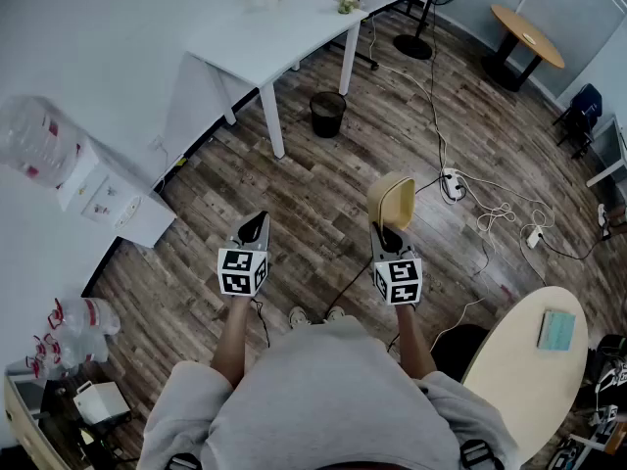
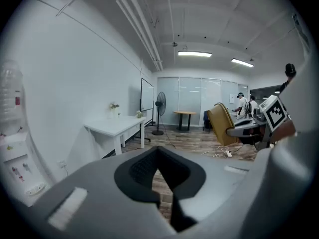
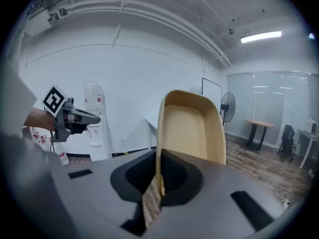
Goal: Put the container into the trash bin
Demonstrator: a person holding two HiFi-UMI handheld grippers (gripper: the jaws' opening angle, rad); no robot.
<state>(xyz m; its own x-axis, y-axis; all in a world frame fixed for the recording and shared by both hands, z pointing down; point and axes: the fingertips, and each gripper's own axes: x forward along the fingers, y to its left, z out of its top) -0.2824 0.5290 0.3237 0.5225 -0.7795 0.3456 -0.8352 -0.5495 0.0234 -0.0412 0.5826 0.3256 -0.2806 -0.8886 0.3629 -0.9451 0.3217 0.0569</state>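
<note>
Container [image 1: 391, 202] wall is pinched in the nearly closed right gripper [image 1: 388, 233]; left gripper [image 1: 255, 223] is closed, empty.

A wood-plank floor [image 1: 323, 194] carries a black bin [image 1: 327, 114] just beside a leg of a white counter [image 1: 274, 37], which bears two small plants [image 1: 347, 4]. White cables [image 1: 490, 213] and a power strip [image 1: 453, 184] trail across the planks at right. A fan base [image 1: 412, 47] stands beyond.

White table [image 1: 265, 37] on wood floor [image 1: 323, 194] (white walls [image 1: 88, 27]).
</note>
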